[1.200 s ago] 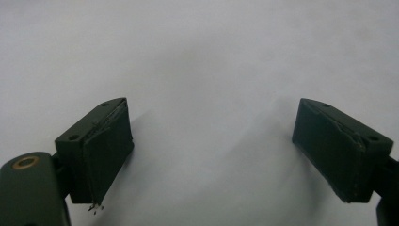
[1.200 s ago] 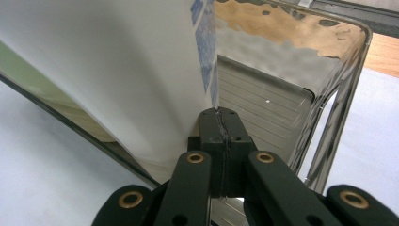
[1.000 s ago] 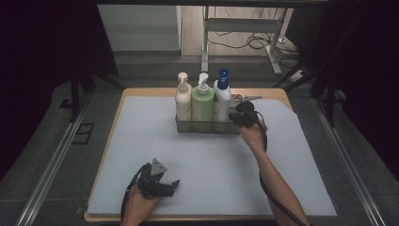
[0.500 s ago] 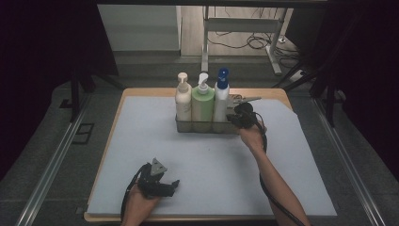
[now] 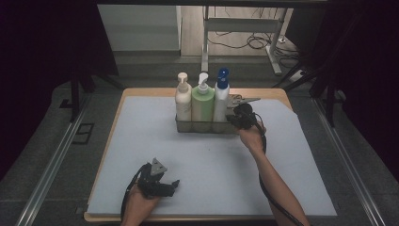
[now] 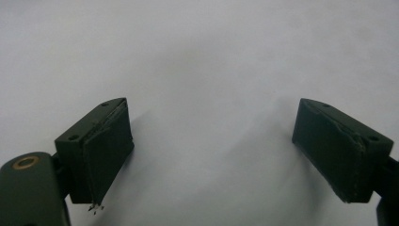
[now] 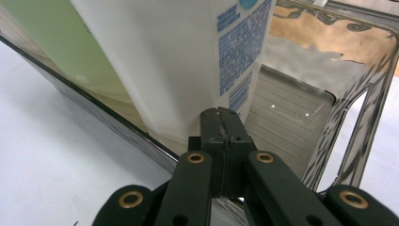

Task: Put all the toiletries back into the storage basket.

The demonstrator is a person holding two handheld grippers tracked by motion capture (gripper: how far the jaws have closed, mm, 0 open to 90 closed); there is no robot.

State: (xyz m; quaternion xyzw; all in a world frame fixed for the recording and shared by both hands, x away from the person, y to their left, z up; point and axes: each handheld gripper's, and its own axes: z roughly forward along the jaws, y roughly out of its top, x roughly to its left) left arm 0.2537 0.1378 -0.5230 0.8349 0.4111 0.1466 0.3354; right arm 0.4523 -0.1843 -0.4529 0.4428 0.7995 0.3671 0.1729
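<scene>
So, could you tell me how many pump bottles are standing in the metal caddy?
3, in a row: cream bottle left, green bottle middle, white bottle right. Caddy hides none that I can tell.

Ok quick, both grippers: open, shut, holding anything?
Left gripper: open, nothing between its jaws, over the mat.
Right gripper: shut, nothing gripped, at the metal caddy by the white bottle.
</scene>
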